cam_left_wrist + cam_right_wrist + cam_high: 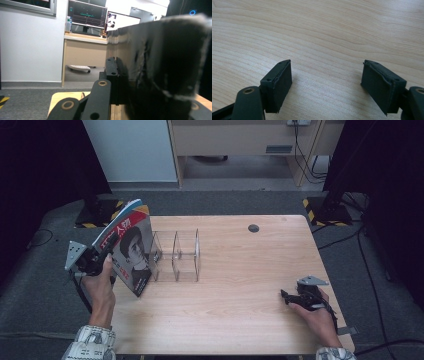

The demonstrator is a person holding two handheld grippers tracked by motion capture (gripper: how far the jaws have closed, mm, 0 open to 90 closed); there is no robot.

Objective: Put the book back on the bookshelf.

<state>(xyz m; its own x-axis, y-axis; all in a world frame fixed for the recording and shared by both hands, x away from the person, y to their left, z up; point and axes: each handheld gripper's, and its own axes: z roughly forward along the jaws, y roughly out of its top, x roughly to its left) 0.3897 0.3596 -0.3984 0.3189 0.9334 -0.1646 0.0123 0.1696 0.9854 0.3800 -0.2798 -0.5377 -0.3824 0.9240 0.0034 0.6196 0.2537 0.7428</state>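
Two grippers here: the right gripper (295,297) rests near the table's (240,285) front right corner, jaws spread wide on nothing. The left gripper (102,260) is clamped on a book (131,251), held tilted just left of the clear rack (177,256). Next, I reckon: stand it upright, slide it into a slot. Beyond lie grey carpet, a desk, monitors.
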